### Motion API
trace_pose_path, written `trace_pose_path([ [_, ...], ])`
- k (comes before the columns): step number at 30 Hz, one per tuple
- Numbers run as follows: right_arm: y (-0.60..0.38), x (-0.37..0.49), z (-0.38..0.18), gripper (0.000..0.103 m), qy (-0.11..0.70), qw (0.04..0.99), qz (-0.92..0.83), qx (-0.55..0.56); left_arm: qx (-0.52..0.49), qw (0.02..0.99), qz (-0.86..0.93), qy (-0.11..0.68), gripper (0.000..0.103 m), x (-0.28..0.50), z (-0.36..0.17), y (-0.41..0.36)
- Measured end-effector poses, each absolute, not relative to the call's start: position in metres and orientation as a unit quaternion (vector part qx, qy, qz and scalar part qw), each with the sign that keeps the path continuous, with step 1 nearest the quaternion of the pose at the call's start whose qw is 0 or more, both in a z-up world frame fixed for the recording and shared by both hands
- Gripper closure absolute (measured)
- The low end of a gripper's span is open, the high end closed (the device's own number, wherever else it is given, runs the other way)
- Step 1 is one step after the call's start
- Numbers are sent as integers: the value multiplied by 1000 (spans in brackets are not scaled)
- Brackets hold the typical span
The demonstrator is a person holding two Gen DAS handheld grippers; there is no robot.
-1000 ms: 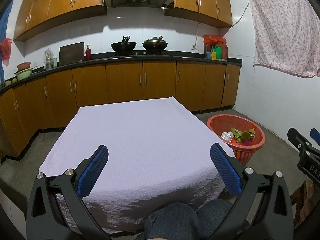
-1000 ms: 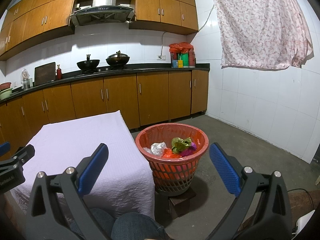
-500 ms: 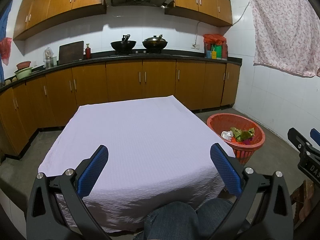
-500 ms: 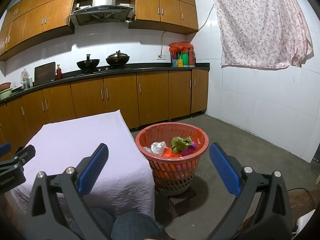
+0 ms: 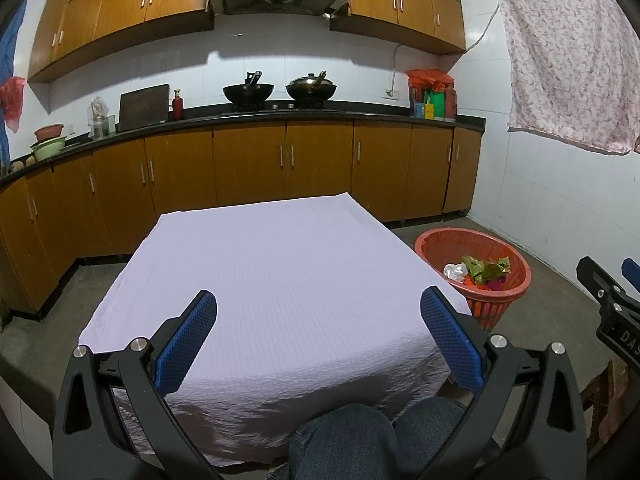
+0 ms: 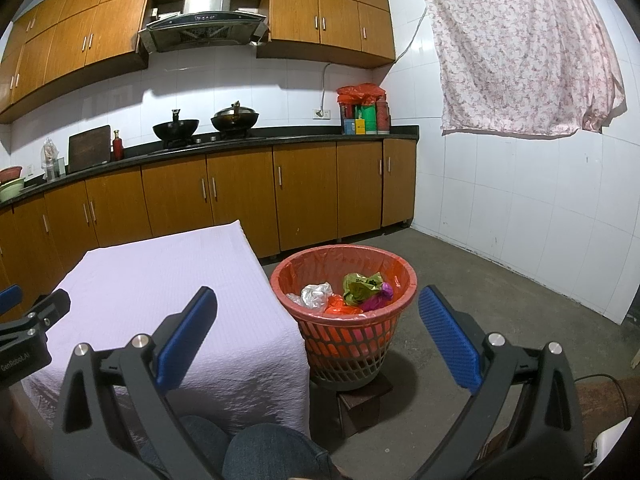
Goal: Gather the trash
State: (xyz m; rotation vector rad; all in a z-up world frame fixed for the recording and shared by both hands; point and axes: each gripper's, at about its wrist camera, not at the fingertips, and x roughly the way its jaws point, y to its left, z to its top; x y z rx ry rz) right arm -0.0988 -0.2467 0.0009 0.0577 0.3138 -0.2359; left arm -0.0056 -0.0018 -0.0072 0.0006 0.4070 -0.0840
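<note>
A red mesh basket (image 6: 348, 344) lined with a red bag stands on a small block on the floor, right of the table. It holds crumpled trash (image 6: 344, 296): clear, green, orange and purple wrappers. The basket also shows in the left wrist view (image 5: 500, 300). My left gripper (image 5: 318, 340) is open and empty over the near edge of the table with the lilac cloth (image 5: 280, 264). My right gripper (image 6: 318, 338) is open and empty, held in front of the basket. The cloth shows no trash on it.
Brown cabinets and a black counter (image 5: 280, 116) with two woks run along the far wall. A floral cloth (image 6: 520, 52) hangs on the right wall. My knees (image 5: 360, 440) are at the table's near edge. Bare concrete floor (image 6: 500, 292) lies right of the basket.
The left gripper has drawn back and up a little, so the table and basket sit lower and farther in its view. The right gripper has barely moved.
</note>
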Motion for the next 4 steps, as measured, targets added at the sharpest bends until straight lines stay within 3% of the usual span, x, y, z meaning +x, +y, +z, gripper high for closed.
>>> trace_pose_path([
  [4, -246, -99, -1, 4, 156, 980, -118, 30, 0, 979, -42, 202, 2, -6, -6, -1],
])
